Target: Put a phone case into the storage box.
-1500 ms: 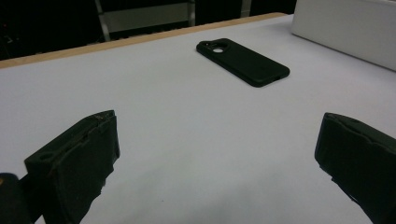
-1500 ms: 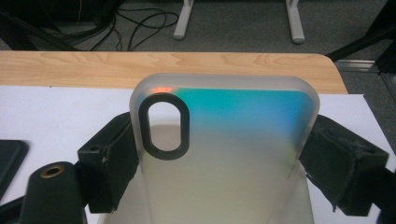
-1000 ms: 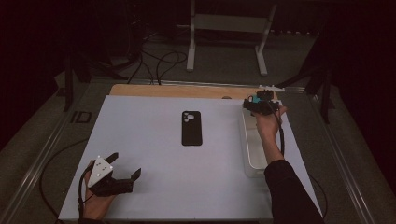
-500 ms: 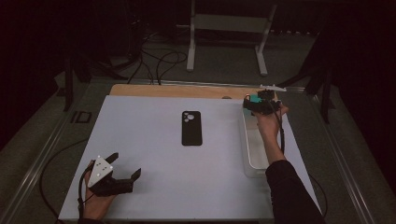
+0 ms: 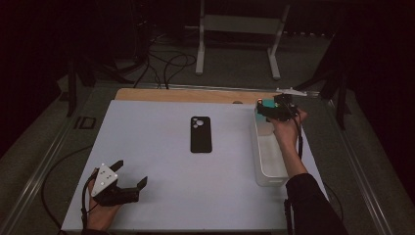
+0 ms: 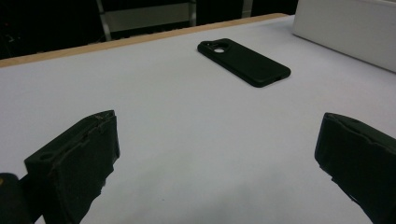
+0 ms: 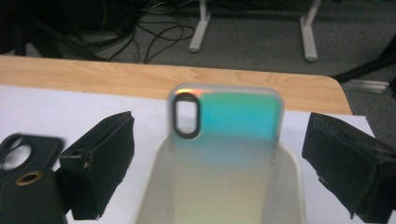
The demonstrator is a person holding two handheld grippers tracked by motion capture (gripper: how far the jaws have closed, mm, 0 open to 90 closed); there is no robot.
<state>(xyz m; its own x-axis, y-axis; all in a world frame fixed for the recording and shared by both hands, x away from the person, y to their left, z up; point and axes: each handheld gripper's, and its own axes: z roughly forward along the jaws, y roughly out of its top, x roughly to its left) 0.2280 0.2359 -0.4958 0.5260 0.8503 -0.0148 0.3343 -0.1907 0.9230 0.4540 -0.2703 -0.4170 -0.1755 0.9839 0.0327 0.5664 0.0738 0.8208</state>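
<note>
A white worktop (image 5: 161, 196) carries a long clear bin (image 5: 270, 161) along its right side, taken here as the landmark. At the far end of the bin, the right hand-held gripper (image 7: 217, 158) hovers with its jaws spread wide, grasping nothing. Between those jaws, but touching neither, an iridescent case (image 7: 227, 140) stands upright inside the bin, leaning against its far wall; it shimmers teal to yellow and has an oval camera cut-out at its upper left corner. From above, the case (image 5: 266, 105) shows as a teal patch just under the gripper. To the left of the bin, well apart from it, a black case (image 5: 201, 134) lies flat on the worktop. Far to the left of the bin, near the worktop's front edge, the left hand-held gripper (image 6: 219, 163) rests low over bare surface, jaws released and wide, pointing toward the black case.
</note>
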